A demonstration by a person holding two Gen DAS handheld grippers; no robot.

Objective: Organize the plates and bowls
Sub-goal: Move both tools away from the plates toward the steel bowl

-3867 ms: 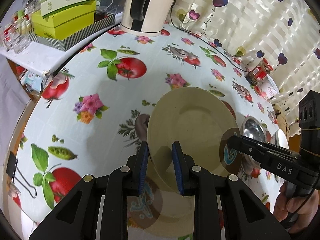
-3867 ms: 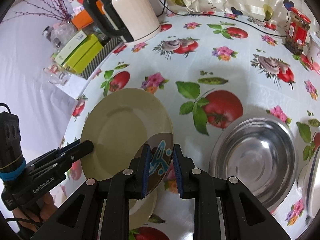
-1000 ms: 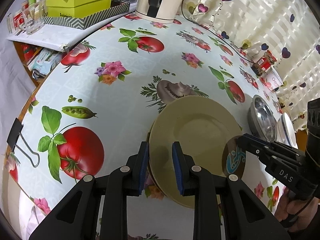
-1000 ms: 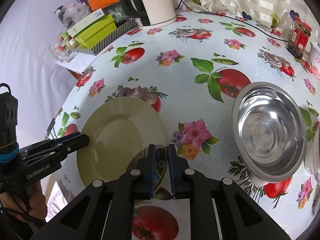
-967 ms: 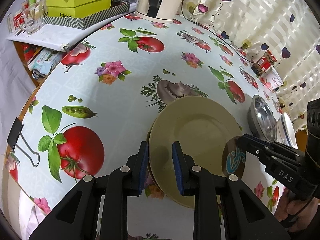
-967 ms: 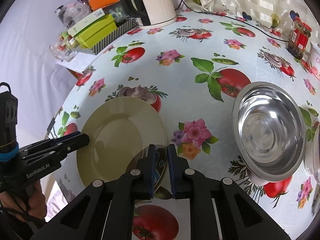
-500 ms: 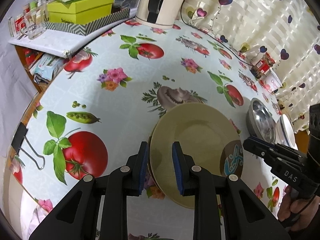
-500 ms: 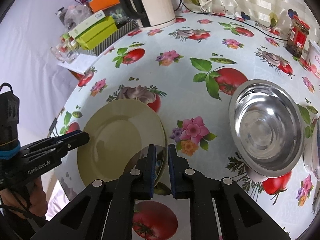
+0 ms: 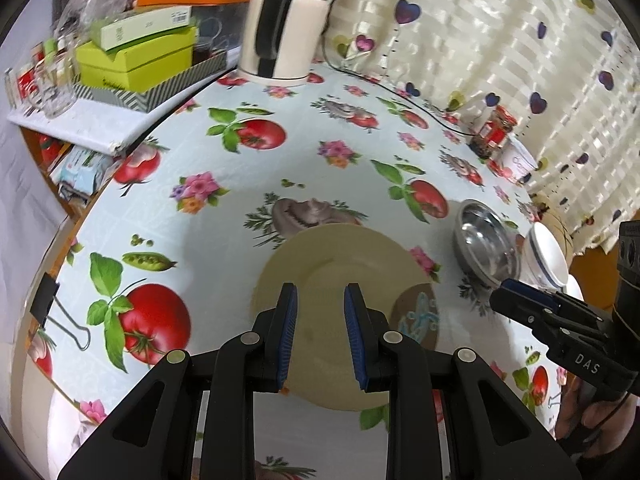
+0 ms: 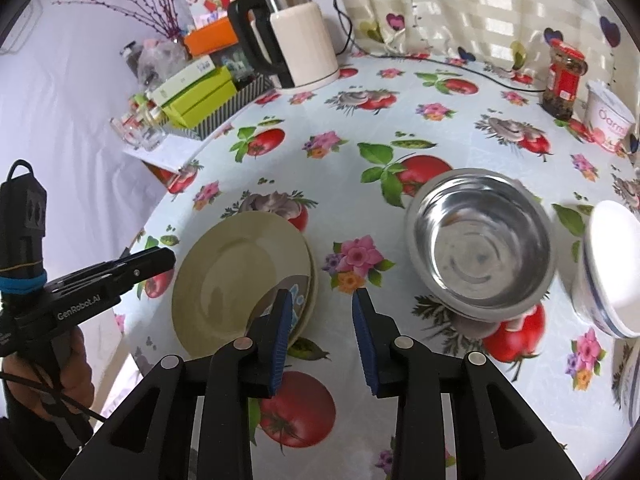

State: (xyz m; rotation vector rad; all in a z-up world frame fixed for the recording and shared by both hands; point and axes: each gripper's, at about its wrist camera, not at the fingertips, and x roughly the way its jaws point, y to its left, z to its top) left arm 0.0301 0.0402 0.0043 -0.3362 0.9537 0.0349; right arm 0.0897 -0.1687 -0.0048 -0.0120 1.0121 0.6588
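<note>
In my left wrist view, my left gripper point(image 9: 320, 332) hangs at lower centre with its jaws apart and empty, above the beige plate point(image 9: 340, 276) lying mid-frame on the surface point(image 9: 240, 200). In my right wrist view, my right gripper point(image 10: 322, 336) is opening with nothing between its pads, the plate at centre left and the steel bowl point(image 10: 480, 248) at right.

Both wrist views look down, sharing plates point(image 9: 340, 264)
</note>
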